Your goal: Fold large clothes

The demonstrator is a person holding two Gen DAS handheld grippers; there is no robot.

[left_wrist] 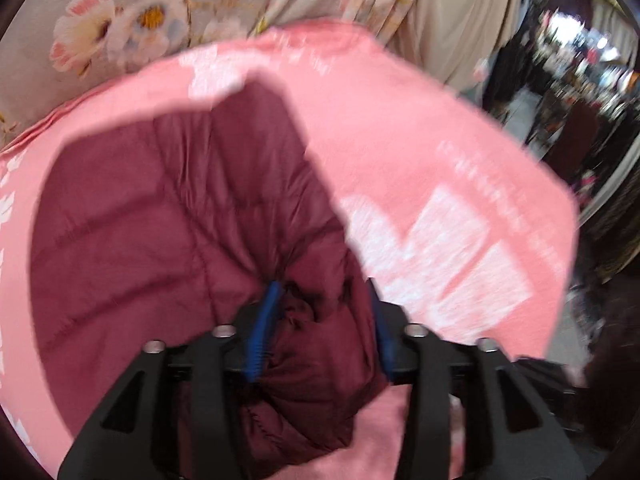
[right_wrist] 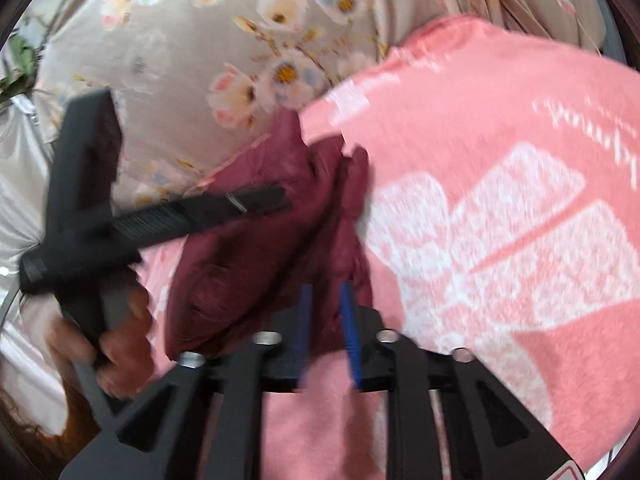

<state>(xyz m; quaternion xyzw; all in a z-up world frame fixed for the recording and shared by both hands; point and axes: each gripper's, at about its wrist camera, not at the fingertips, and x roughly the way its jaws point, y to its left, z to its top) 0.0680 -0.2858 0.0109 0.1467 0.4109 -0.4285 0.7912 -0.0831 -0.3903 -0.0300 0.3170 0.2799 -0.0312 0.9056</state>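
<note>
Maroon jacket [left_wrist: 160, 208] on pink blanket [left_wrist: 400, 140]; L jaws clamp bunched jacket, R jaws narrow, grip fold.

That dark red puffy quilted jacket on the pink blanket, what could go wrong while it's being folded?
The left hand-held gripper pinches only a bunched corner of the maroon quilted jacket, which might slip free. The right hand-held gripper could snag the pink patterned blanket underneath.
</note>
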